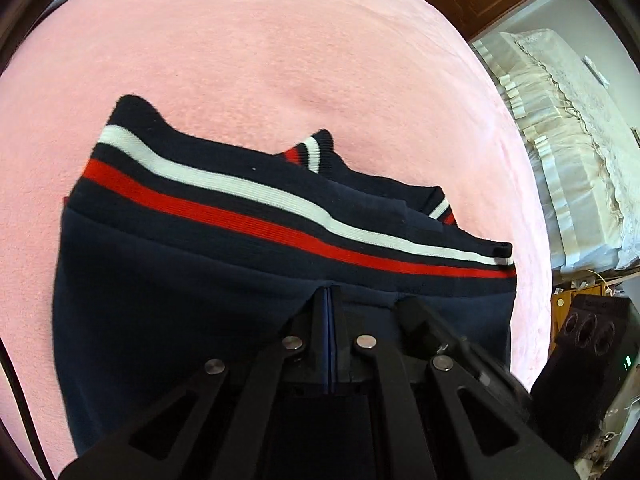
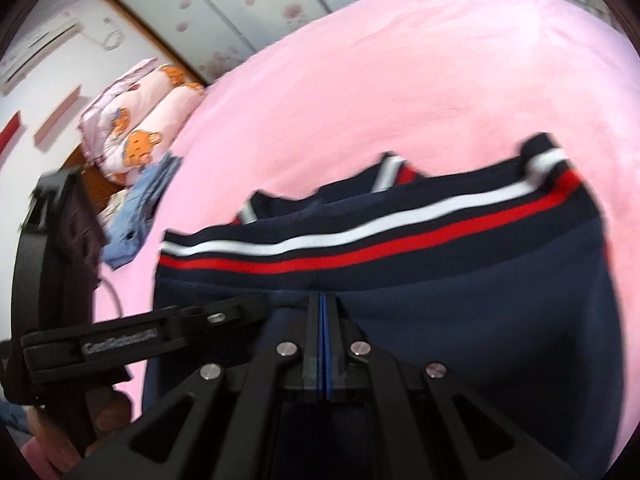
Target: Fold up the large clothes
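A navy garment with a ribbed band of white and red stripes lay on the pink blanket that covered the bed, and both grippers were over it. Seen from the left wrist, the left gripper had its fingers pressed together, with only a thin blue line between the pads, and their tips sat just below the striped band; whether any cloth was pinched there could not be told. The band ran across the garment above the tips, and beyond it two striped cuffs poked out against the blanket. The right gripper's black arm crossed in beside the left one on the garment's right part. From the right wrist, the right gripper likewise had its fingers together over the navy cloth just under the band, again with no clear sign of fabric caught between them. The left gripper's body showed beside the garment's left edge, held by a hand. Well beyond the garment, at the blanket's far edge, lay folded denim and a quilt printed with bears. Off the blanket's right side stood furniture draped in a cream lace cover.
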`<state>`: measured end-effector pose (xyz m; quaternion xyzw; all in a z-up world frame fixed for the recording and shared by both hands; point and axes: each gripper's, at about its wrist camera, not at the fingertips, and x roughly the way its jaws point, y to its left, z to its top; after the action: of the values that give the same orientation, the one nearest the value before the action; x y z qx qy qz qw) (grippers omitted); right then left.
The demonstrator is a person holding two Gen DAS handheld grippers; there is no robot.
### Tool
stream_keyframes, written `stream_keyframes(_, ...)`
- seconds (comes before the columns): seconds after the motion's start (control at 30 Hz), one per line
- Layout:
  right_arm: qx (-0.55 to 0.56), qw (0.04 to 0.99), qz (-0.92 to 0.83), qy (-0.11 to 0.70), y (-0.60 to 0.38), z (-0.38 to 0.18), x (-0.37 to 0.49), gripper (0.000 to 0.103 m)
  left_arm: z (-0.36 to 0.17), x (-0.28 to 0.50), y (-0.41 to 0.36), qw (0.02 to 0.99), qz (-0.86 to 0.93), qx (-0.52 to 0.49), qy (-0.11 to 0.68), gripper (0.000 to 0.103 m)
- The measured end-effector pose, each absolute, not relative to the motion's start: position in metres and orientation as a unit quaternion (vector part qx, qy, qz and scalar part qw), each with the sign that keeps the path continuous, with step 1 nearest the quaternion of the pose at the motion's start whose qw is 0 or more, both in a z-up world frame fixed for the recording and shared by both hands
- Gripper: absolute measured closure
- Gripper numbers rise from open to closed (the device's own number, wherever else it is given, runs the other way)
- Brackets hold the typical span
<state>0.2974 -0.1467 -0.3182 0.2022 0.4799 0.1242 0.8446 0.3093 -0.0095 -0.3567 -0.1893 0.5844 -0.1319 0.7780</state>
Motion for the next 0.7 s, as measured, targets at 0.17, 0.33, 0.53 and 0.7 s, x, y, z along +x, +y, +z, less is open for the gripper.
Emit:
stream_keyframes(0.17, 0.216, 0.845, 0.106, 0.477, -0.175, -0.318, 0.298, 0.103, -0.351, 0.306, 0.009, 0.78, -0.125, -0.187, 0.583, 0.102)
stream_keyframes(0.33, 0.216, 0.852, 0.076, 0.471, -0.2, -0.312, 0.288, 0.103, -0.339, 0.312, 0.044, 0.788, -0.107, -0.183, 0.578, 0.102)
stream_keyframes(0.53, 0.243, 0.857, 0.015, 0.454, -0.242, -0.306, 0.275, 0.103, -0.334, 0.312, 0.09, 0.797, -0.068, -0.204, 0.565, 0.102)
stream_keyframes(0.7, 0.24, 0.864, -0.008, 0.442, -0.259, -0.3, 0.27, 0.103, -0.331, 0.312, 0.104, 0.802, -0.06, -0.212, 0.555, 0.102)
